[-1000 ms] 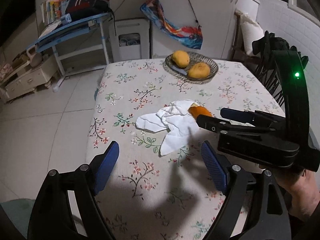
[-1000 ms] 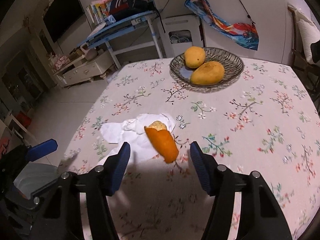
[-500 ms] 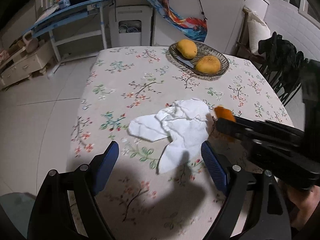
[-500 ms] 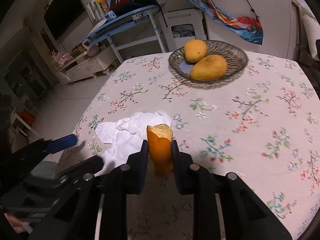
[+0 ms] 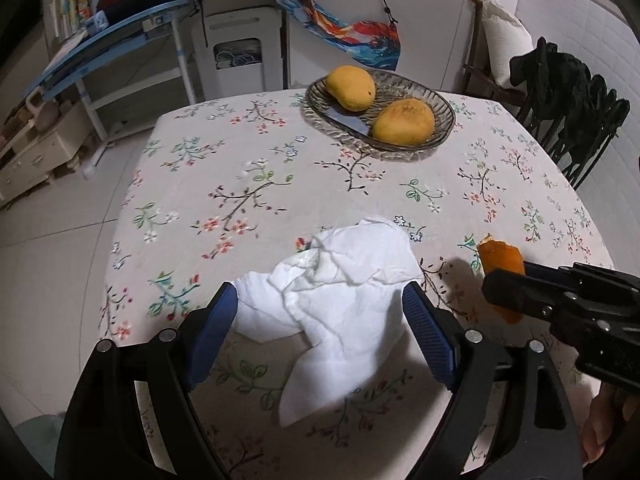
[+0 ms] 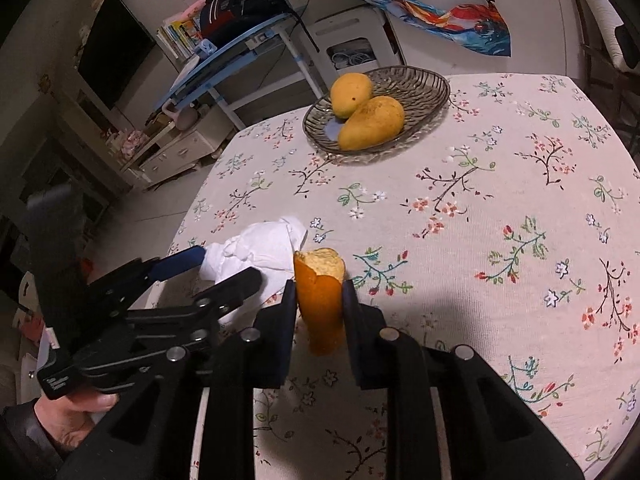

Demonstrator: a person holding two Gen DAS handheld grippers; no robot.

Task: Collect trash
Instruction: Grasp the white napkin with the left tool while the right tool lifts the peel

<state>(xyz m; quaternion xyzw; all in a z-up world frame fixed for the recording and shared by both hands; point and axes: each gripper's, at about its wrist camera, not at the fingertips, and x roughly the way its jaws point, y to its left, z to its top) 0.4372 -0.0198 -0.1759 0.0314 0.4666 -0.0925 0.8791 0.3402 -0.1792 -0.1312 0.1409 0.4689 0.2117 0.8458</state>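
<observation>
The peel [image 6: 320,300] is clamped by the right gripper [image 6: 319,304], apparently lifted; the tissue [image 5: 340,300] is straddled by the left gripper [image 5: 320,332], jaws wide, nothing held.

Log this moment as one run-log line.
right gripper: shut on orange peel | left gripper: open over tissue

Left tool [image 5: 320,332] gapes wide; right tool [image 6: 319,304] is clamped.

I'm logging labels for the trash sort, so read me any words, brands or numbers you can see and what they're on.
Left gripper: small pale lettering on its body near the hand, too blurred to read.
Books on the blue shelf: spines too small to read.
Nothing else carries readable text.
</observation>
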